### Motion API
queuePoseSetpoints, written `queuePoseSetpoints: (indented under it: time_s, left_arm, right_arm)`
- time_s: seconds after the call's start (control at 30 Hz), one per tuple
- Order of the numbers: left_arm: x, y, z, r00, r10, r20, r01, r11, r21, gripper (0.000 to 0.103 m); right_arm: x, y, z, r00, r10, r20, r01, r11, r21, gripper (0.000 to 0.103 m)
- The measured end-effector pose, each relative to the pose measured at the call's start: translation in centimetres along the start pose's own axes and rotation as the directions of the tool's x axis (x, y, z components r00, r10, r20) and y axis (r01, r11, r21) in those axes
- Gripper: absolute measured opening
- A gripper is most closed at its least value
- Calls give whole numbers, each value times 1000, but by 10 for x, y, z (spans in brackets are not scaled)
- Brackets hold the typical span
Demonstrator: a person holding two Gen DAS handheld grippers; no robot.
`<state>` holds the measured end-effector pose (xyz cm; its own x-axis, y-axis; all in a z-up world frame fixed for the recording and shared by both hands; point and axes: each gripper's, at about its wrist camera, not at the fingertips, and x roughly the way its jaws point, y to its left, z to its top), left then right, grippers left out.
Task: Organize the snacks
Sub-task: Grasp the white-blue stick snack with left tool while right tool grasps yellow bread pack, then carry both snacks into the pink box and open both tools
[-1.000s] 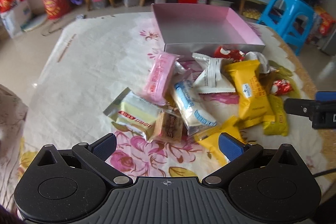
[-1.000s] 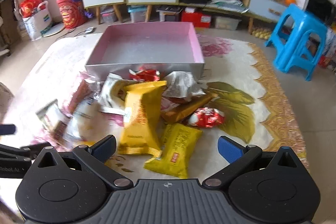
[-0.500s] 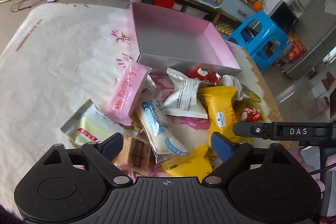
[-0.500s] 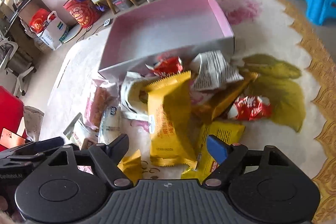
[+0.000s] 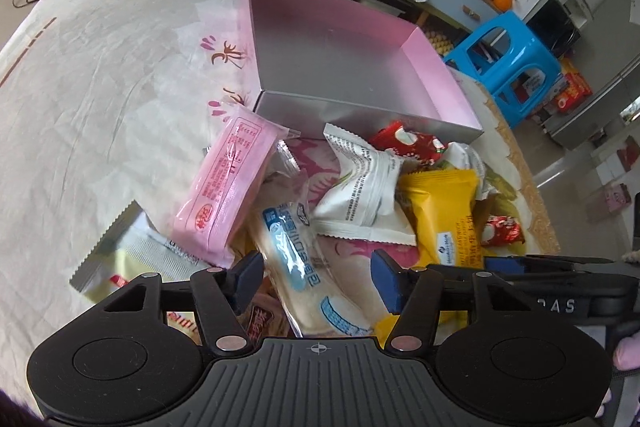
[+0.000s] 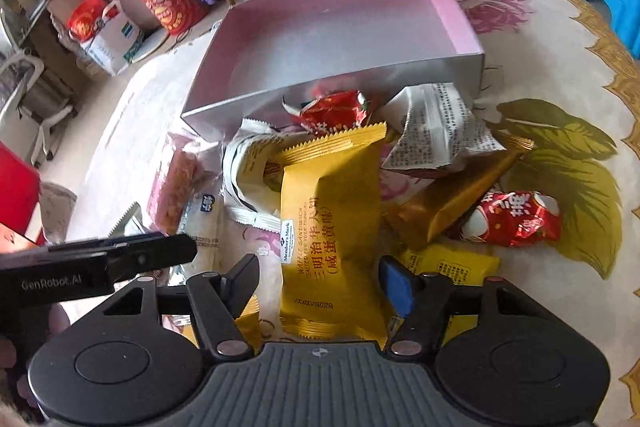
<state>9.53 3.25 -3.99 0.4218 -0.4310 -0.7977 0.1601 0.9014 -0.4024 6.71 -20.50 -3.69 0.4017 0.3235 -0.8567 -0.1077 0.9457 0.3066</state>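
Right wrist view: my right gripper point(image 6: 318, 285) has just been closing around the tall yellow foil waffle-sandwich pack point(image 6: 330, 227), long axis running away toward the shallow empty pink cardboard box point(image 6: 452, 23). Pads not touching yet. Left gripper point(image 5: 316, 283), also closing, straddles the clear blue-printed bread pack point(image 5: 298, 255), no contact.

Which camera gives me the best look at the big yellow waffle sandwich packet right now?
The right wrist view: the yellow waffle sandwich packet lies lengthwise, centred between the right gripper fingers, label readable. The left wrist view shows it off to the right, its lower end hidden behind the other gripper's body.
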Motion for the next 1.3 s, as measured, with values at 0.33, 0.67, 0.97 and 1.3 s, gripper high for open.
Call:
queuePoseSetpoints:
  time_s: [0.33,0.67,0.97,1.3]
  left_arm:
    - [17,-6,-4,997,74,-19,-73,996,41,47]
    - [8,0,-6,995,93,17,-93,996,-2,17]
    - [-10,-7,-4,997,59,53,-60,998,7,14]
    - [-32,-14,0,995,28,97,-28,1000,2,13]
  right_arm:
    - [6,-7,0,1000,-6,-9,6,1000,7,43]
    - [0,-9,1,1000,15,14,-15,999,37,31]
    - [-17,-10,4,996,62,61,-65,997,48,29]
    - [-36,-13,11,990,85,113,-94,993,76,29]
